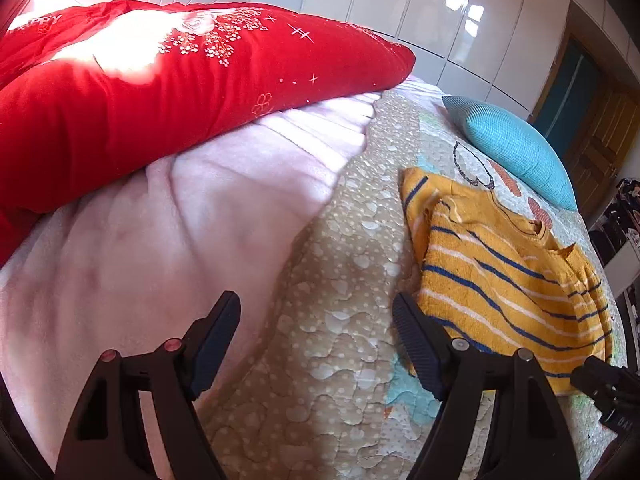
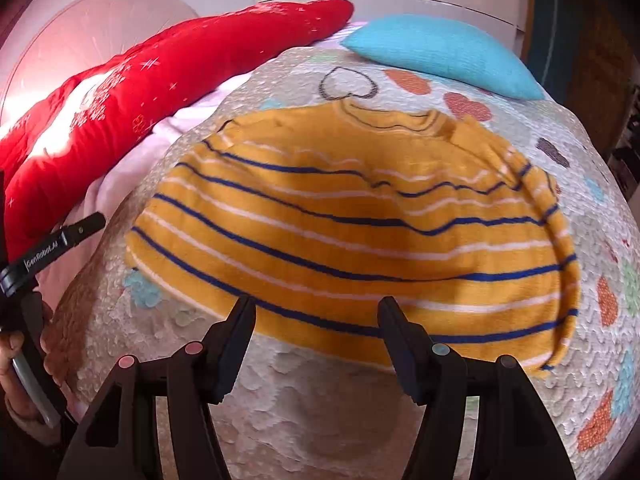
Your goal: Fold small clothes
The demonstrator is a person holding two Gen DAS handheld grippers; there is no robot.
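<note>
The sweater (image 2: 352, 216) lies on the bed (image 2: 320, 400), on the quilt (image 1: 328, 320), near the blue pillow (image 1: 516, 148) and right of the red duvet (image 1: 160, 92). Its sleeves look already turned in over the striped body, so the fold seems partly done; a fold of hem toward collar looks left. The collar points far, toward the pillow, the hem lies near, and as it now lies its long axis runs left to right. Both tongs are apart and hold nothing: the right tongs (image 2: 316, 324) hover at the near hem, the left tongs (image 1: 316, 328) over bare quilt just left of the sweater.
</note>
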